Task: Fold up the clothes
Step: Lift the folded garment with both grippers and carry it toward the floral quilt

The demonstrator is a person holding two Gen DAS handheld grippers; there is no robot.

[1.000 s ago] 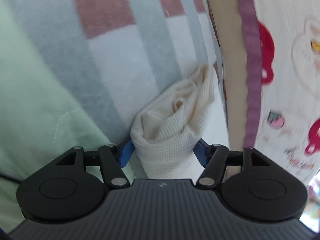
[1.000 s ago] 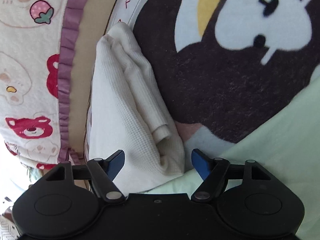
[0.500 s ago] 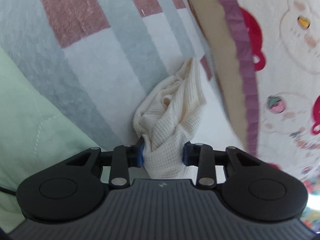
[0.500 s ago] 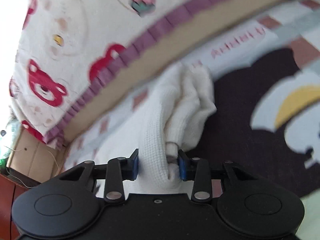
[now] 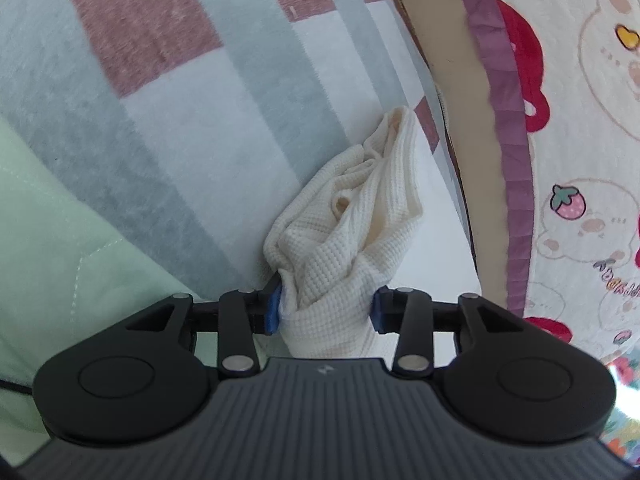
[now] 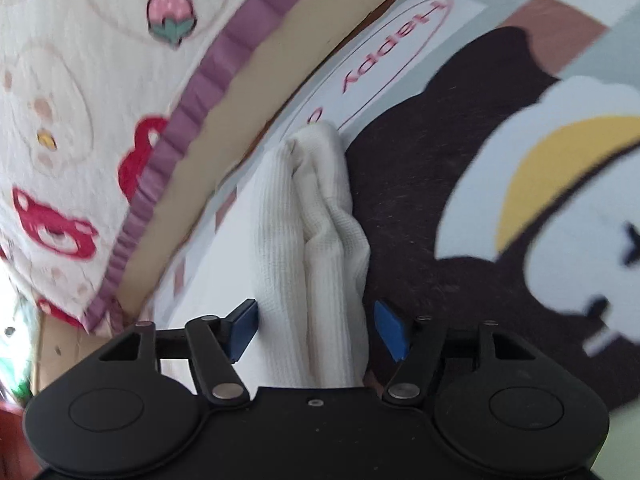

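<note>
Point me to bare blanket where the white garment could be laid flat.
Free: checked blanket between white garment and green quilt; also the dark bear print right of the garment. Crowded: the narrow strip against the purple-trimmed cushion.

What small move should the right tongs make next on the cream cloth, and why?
Probably close again. The right tongs have just been opening and straddle the cloth without pinching it, while the left tongs pinch its bunched end; folding likely needs both ends held.

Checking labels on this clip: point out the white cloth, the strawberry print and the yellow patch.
white cloth (image 5: 340,240), left wrist view, bunched middle
strawberry print (image 6: 171,16), right wrist view, pink berry
yellow patch (image 6: 560,168), right wrist view, centre of arc
</note>
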